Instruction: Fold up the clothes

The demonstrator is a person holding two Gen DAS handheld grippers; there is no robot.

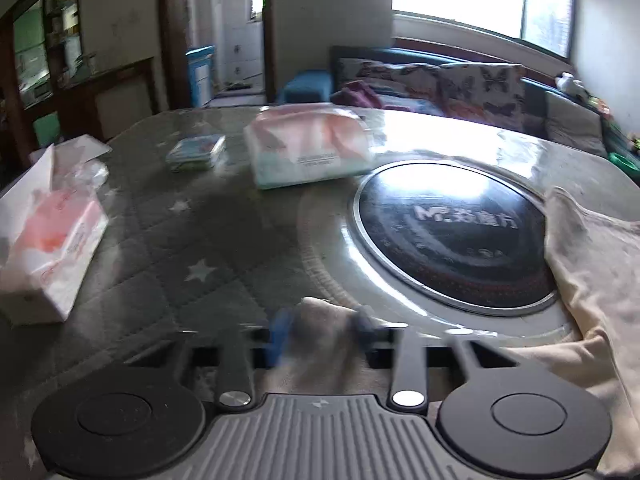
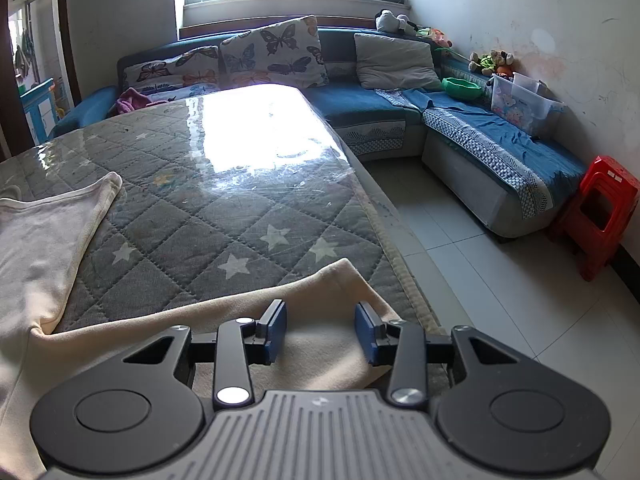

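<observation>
Between left gripper [image 1: 320,332] fingers: bunched cream garment [image 1: 592,280] corner, clamped; cloth trails right. Right gripper [image 2: 321,330] half-open over opposite edge on bench [image 2: 208,208], pads clear, holding nothing.

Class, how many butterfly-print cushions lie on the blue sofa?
2: a larger upright butterfly-print cushion below the window, and a lower one to its left in the right wrist view. Others may be hidden.

Both wrist views skim close over table [image 1: 168,240], sharing cloth [image 2: 60,240].
</observation>
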